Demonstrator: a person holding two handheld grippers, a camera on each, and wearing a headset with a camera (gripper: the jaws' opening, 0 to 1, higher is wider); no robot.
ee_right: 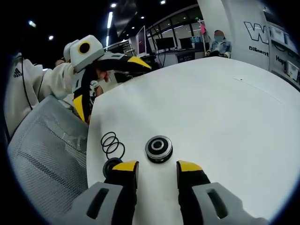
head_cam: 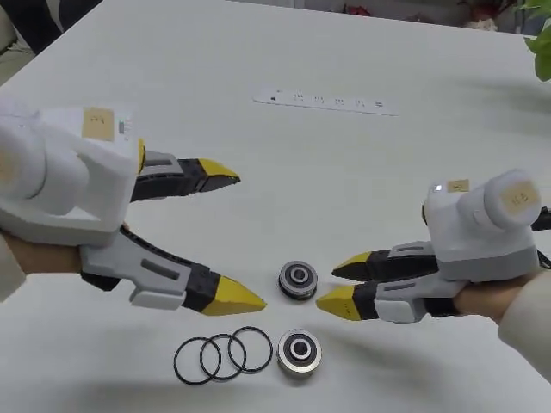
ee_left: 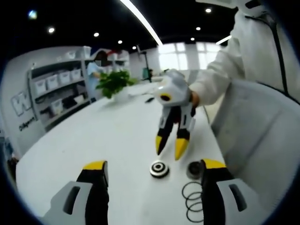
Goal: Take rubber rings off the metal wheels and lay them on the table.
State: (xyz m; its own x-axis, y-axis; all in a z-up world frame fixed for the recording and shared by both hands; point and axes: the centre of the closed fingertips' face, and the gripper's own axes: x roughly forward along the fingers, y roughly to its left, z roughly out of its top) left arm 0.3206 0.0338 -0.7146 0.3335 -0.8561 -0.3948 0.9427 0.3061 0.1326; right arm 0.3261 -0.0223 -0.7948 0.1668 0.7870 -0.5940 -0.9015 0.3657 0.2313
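On the white table (head_cam: 362,189), towards its near edge, the far wheel (head_cam: 298,280) lies flat just left of the right gripper (head_cam: 331,286), whose jaws stand slightly parted and hold nothing. The near wheel (head_cam: 300,350) lies beside three overlapping rubber rings (head_cam: 222,355) (touching or nearly so) on its left. The left gripper (head_cam: 241,239) hovers above the table, jaws spread wide and empty.
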